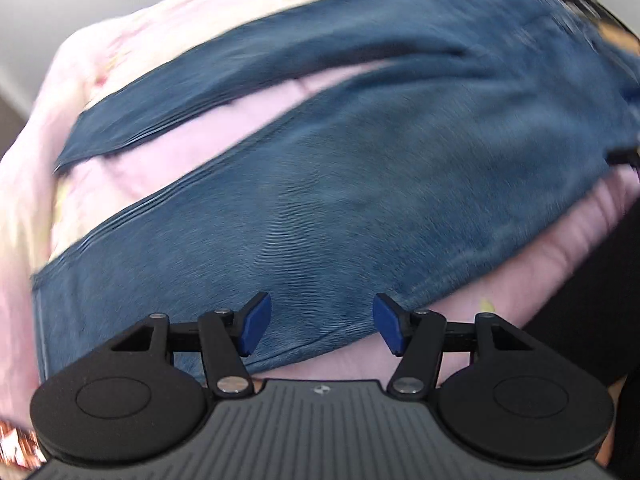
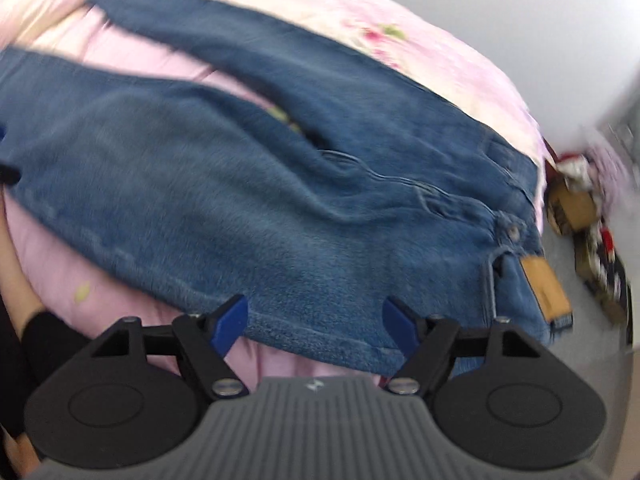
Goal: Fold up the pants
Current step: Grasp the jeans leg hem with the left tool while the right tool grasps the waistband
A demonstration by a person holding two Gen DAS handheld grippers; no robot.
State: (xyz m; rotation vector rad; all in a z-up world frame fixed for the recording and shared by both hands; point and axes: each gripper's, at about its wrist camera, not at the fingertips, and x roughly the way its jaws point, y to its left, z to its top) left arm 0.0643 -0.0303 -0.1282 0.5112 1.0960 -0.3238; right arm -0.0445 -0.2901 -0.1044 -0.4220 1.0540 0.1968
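Note:
Blue jeans lie spread flat on a pink bedspread, the two legs parted in a V. My left gripper is open and empty, hovering over the near leg's lower edge. In the right wrist view the jeans show their waistband with a button and a tan leather patch at the right. My right gripper is open and empty, just above the near side seam close to the waist. Both views are motion-blurred.
The pink bedspread has a floral print toward the far side. Boxes and clutter sit on the floor past the bed's right edge. A white wall is behind. A dark sleeve shows at the left.

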